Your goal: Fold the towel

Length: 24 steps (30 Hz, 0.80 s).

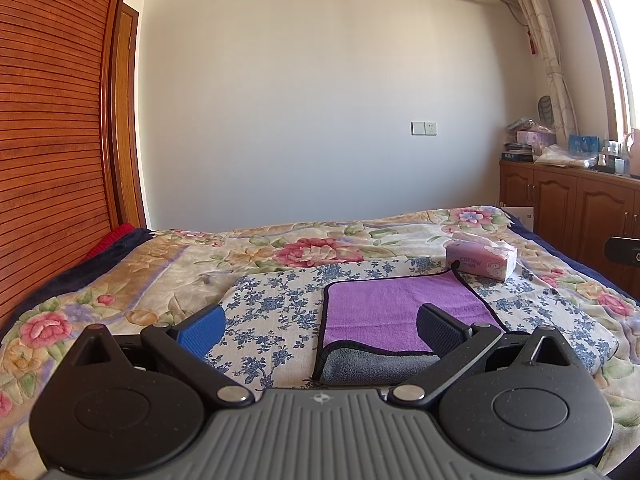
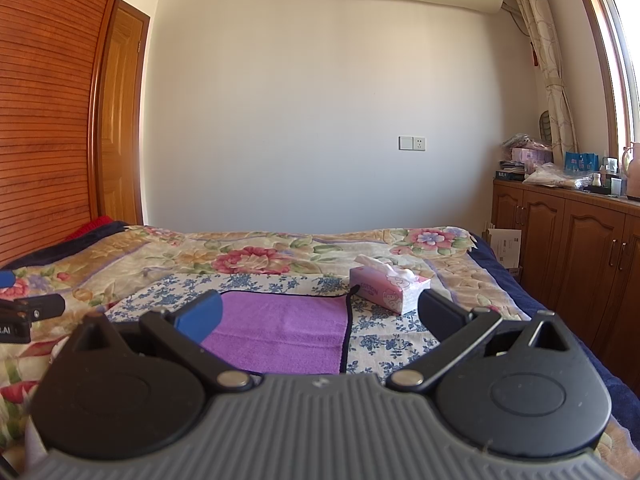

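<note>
A purple towel (image 1: 400, 308) with a dark border lies on a blue-flowered cloth (image 1: 276, 308) on the bed. It is folded: its near edge shows a grey underside layer (image 1: 372, 364). My left gripper (image 1: 320, 330) is open and empty, above the towel's near left corner. In the right wrist view the towel (image 2: 280, 332) lies flat ahead. My right gripper (image 2: 320, 316) is open and empty, over the towel's near right part. The towel's nearest edge is hidden behind the gripper body there.
A pink tissue box (image 1: 482, 260) stands on the bed just beyond the towel's far right corner; it also shows in the right wrist view (image 2: 388, 284). A wooden cabinet (image 2: 568, 248) runs along the right, a slatted wardrobe (image 1: 44, 140) on the left.
</note>
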Tool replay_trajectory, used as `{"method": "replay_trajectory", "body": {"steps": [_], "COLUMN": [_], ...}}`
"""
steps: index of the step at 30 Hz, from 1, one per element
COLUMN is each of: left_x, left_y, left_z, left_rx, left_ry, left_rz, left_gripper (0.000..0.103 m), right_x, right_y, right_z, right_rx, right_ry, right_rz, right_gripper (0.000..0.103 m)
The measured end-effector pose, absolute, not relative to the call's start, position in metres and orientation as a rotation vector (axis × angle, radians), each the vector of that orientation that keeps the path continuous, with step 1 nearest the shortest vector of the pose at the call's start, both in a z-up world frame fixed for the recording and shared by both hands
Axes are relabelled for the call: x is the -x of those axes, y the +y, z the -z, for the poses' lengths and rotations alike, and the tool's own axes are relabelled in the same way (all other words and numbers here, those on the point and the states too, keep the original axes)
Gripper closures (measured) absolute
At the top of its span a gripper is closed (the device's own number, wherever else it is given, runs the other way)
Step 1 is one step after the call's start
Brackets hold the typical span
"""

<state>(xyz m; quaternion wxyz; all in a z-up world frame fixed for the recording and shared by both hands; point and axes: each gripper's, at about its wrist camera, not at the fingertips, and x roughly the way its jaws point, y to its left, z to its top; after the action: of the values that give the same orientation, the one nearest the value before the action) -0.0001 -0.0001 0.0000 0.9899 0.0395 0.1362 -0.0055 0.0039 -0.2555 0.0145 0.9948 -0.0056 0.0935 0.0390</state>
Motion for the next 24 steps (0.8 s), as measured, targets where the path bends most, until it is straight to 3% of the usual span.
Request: {"method": "replay_trajectory", "body": {"steps": [24], "left_x": [0.0007], "left_y": [0.0023], "left_z": [-0.0043], "left_rx": [-0.055], "left_ry": [0.266], "left_rz": [0.014], "left_gripper": [0.0], "right_x": [-0.0051], "right_y": [-0.2562], "right_z": [-0.0138], "right_rx": [0.009], "right_ry": [0.196], "right_rz": [-0.074], "right_gripper": [0.0]}}
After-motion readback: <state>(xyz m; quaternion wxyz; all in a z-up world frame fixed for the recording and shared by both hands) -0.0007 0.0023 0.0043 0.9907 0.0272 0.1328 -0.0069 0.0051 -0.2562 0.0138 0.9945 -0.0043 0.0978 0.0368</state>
